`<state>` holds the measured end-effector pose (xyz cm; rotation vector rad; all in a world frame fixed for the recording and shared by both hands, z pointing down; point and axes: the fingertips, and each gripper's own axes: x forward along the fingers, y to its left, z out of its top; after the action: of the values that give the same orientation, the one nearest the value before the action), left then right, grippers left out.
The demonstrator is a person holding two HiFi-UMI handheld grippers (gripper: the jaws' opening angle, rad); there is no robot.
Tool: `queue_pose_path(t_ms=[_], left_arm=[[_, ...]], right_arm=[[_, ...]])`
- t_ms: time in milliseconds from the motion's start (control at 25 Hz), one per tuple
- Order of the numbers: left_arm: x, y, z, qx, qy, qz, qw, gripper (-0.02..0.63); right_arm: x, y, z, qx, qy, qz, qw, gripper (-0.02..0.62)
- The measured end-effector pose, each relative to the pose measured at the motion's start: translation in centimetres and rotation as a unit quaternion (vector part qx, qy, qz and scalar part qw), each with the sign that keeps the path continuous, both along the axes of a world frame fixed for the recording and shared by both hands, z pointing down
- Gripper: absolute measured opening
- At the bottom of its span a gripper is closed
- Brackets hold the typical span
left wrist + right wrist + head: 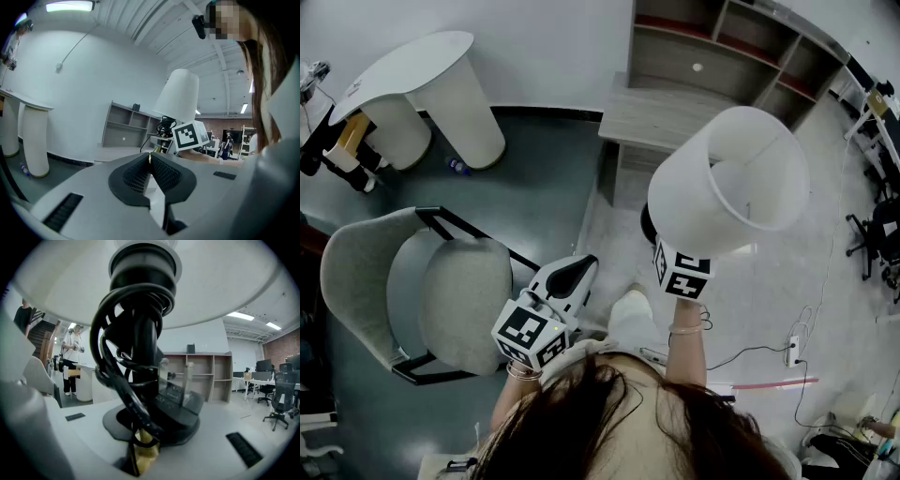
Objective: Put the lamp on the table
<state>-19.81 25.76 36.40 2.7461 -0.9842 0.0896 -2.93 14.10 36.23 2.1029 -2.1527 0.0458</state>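
The lamp's white shade [727,178] hangs at the middle right of the head view, tipped so I look into its open end. It hides my right gripper's jaws there; only the marker cube [682,272] shows below it. In the right gripper view my right gripper [140,446] is shut on the lamp's brass stem [143,448], which has a black cord [112,357] and its plug [180,404] wound round it. My left gripper [572,275] is lower and to the left, shut with nothing between its pads [150,161]. The shade [180,96] rises ahead of it.
A low grey desk [661,117] with shelving behind it stands ahead, a grey armchair [441,291] at the left. A white table on round pillars [403,61] is at the far left. Cables and a power strip [792,352] lie on the floor at the right, near office chairs [877,234].
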Motion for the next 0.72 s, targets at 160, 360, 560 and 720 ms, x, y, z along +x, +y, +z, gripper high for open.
queue_pose_path(t_ms=[160, 360, 560, 720], left_arm=[[-0.4, 1.2, 0.2, -0.003, 0.001, -0.001, 1.0000, 0.018], [-1.3, 3.3, 0.4, -0.003, 0.000, 0.000, 1.0000, 0.018], [-1.4, 5.2, 0.7, -0.007, 0.000, 0.009, 0.9999, 0.018], [-1.4, 5.4, 1.2, -0.014, -0.001, 0.014, 0.9998, 0.018]], right_arm=[[-0.1, 0.6, 0.0, -0.001, 0.000, 0.003, 1.000, 0.084], [-0.8, 2.5, 0.1, -0.001, -0.002, 0.007, 1.000, 0.084], [-0.9, 4.1, 0.5, -0.004, -0.005, 0.017, 1.000, 0.084], [-1.2, 4.2, 1.2, -0.005, -0.011, 0.012, 1.000, 0.084]])
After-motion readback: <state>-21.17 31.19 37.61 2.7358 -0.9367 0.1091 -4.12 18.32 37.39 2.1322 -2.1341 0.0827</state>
